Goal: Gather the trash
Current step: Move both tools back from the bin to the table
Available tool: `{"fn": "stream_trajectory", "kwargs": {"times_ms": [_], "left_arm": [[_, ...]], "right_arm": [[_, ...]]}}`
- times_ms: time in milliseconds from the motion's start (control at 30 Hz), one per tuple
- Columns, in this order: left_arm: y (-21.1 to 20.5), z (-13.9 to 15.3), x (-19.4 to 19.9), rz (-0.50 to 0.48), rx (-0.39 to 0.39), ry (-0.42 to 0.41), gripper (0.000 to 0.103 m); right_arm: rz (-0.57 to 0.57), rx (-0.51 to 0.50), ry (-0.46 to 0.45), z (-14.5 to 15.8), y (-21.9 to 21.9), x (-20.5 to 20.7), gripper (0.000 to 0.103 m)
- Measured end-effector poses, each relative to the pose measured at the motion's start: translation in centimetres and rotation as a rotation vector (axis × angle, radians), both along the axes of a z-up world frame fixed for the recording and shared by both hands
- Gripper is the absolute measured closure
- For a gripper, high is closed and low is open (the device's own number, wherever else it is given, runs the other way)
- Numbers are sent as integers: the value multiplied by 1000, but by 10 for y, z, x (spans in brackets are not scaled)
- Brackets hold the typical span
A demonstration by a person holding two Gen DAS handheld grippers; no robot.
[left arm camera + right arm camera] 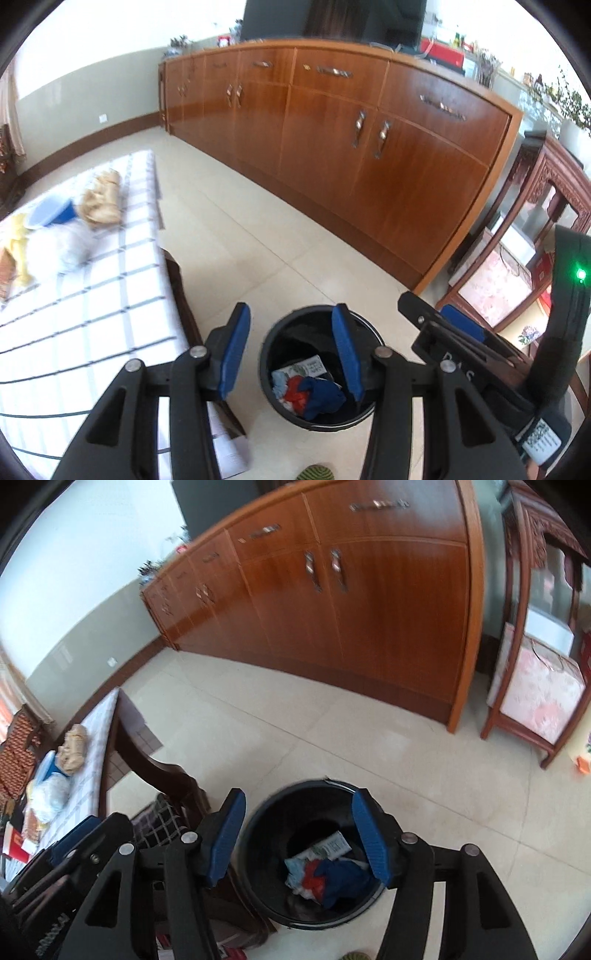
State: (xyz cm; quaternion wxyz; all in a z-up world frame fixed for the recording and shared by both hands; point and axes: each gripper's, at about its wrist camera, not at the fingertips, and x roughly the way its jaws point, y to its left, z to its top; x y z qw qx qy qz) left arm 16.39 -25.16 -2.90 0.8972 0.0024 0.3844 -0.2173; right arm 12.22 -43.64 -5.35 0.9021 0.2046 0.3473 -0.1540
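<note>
A black trash bin (275,350) stands on the tiled floor beside the table; it holds a blue and red wrapper (314,395) and a white printed packet (308,367). My left gripper (291,354) is open and empty above the bin's left side. My right gripper (299,838) is open and empty above the same bin (266,819), with the same wrappers (332,880) inside. On the checked tablecloth (92,314) lie a crumpled tan paper (101,201), a blue cup (51,214), a clear plastic bag (66,247) and yellow trash (18,243).
A long wooden sideboard (369,147) runs along the far wall. A carved wooden stand (535,646) with a pink box is at the right. The table's dark wooden edge (155,768) lies left of the bin. My right gripper's body shows in the left wrist view (480,350).
</note>
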Motion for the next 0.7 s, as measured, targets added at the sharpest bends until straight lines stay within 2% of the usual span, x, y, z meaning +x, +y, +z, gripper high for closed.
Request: {"fn": "stream_trajectory", "kwargs": {"times_ms": [233,367,700], "left_arm": [[62,16,-2,106,5,-46,55],[111,17,-3,195,17,-55,55],[235,8,-4,440,49,-57,55]], "right_arm": [[120,-1,-86,22,54,14,40],[223,-13,-128,34,95,26,39],[431,-26,-153,44,199,52,38]]}}
